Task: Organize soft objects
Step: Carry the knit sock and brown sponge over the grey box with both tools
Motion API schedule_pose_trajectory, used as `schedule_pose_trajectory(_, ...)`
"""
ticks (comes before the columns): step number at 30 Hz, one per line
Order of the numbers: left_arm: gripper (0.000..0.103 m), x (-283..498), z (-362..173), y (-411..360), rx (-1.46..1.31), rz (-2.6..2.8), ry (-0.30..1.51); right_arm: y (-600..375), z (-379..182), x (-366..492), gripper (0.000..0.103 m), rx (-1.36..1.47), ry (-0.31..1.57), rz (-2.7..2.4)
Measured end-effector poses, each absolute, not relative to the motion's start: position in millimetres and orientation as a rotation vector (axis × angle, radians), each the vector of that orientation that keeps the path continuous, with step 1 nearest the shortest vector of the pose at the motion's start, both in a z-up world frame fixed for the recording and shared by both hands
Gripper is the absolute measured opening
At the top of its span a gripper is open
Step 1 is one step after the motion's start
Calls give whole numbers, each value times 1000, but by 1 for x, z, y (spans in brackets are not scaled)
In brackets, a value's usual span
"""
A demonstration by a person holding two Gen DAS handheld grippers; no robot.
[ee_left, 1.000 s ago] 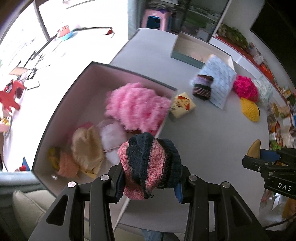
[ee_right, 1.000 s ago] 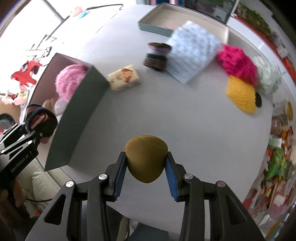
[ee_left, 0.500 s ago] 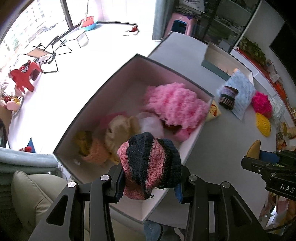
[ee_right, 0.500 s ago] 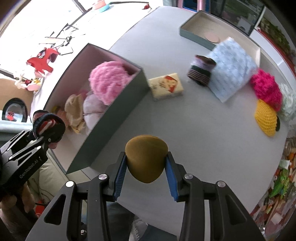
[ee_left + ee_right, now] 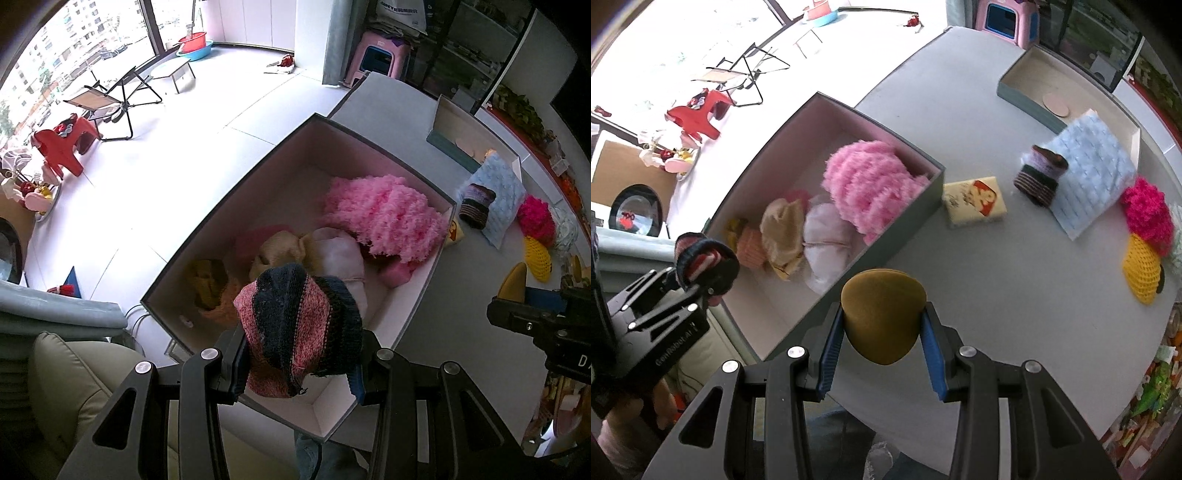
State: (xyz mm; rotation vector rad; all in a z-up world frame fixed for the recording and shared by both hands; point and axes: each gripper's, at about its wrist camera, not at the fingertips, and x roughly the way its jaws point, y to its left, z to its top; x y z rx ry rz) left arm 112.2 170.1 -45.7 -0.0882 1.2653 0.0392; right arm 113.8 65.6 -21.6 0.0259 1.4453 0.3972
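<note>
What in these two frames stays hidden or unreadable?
- Left wrist view: the box floor beneath the knitted piece, which covers it.
- Left wrist view: the right gripper, cut off by the frame edge.
- Right wrist view: the small yellow item in the box, blurred.
- Right wrist view: the shelf clutter, too small.

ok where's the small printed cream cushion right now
In the right wrist view the printed cream cushion lies on the grey table, just outside the big box's corner, between it and the striped knit roll.
</note>
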Motion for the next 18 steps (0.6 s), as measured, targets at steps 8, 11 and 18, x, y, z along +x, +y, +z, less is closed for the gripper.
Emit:
schedule_pose_trajectory(8,44,114,-43,181,-76,49,1256,86,-14,116,44,28,1421,424)
schedule_pose_trajectory(11,44,114,-43,185,-67,51,1256,92,-12,117,44,31,1412,433)
schedule_pose_trajectory(18,44,116,-41,195,-67,57,1250,107,-9,116,44,26,1396,450)
